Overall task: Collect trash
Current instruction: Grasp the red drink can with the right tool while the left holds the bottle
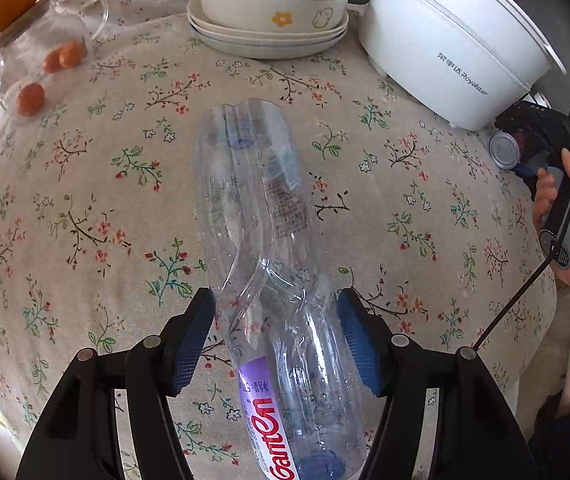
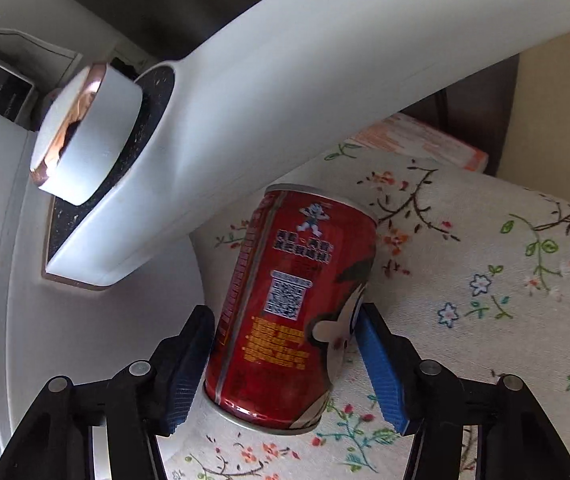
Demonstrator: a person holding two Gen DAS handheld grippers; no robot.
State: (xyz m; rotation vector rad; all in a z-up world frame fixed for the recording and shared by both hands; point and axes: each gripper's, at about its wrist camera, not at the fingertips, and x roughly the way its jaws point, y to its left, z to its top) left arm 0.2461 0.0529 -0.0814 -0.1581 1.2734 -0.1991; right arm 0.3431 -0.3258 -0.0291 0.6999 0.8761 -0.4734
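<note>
Left claw [image 1: 276,340] pinching a crumpled clear plastic bottle with purple label [image 1: 261,248], held above the floral-clothed worktop [image 1: 85,208], right claw [image 2: 285,364] clamped on a red printed drink can [image 2: 285,312] beside a white electric cooker [image 2: 85,320], stacked cream dishes [image 1: 269,36] beyond

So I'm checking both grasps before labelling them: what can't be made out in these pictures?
- Left wrist view: the crushed plastic bottle runs off the bottom edge, so its cap end is cut off.
- Left wrist view: the left gripper pads' contact is unclear through clear plastic.
- Right wrist view: the red can hides the right gripper pad contact.
</note>
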